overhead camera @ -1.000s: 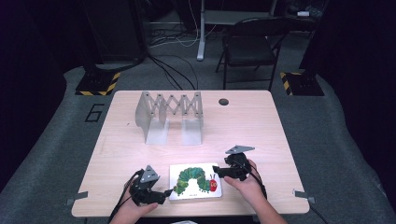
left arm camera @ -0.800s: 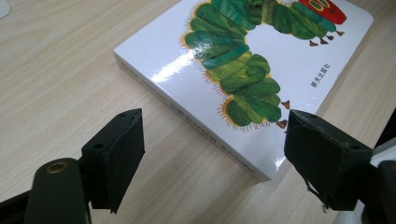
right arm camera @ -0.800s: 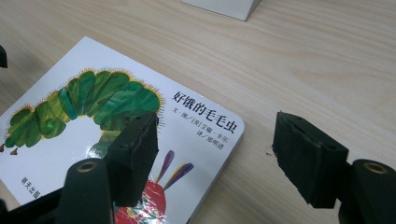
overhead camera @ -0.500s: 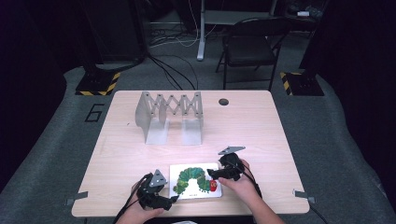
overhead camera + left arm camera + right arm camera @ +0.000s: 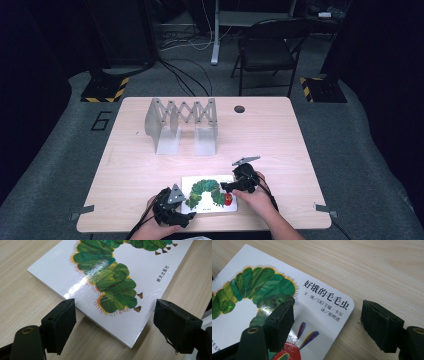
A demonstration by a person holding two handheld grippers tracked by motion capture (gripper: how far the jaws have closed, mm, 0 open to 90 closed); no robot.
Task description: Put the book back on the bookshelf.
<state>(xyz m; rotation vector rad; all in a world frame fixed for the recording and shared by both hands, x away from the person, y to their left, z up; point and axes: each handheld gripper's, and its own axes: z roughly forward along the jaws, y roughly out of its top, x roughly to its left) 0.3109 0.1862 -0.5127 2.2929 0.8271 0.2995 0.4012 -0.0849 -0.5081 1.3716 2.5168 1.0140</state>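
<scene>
Your left gripper (image 5: 184,216) and right gripper (image 5: 226,187) both gape, nothing clenched, straddling opposite corners of the book (image 5: 210,196) at the table's (image 5: 270,140) near edge.

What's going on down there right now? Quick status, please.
Left gripper open at book corner. Right gripper open over opposite corner. Book flat on table. Nothing blocking.

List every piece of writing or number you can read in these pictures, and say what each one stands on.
"好饿的毛毛虫": title on the glossy white caterpillar picture book.
"文·图/[美]艾瑞·卡尔" and "译/郑明进": smaller lines under the title, only roughly legible.
"明天出版社": along the book's edge in the left gripper view.
"6": on the grey floor mat left of the wooden table.
</scene>
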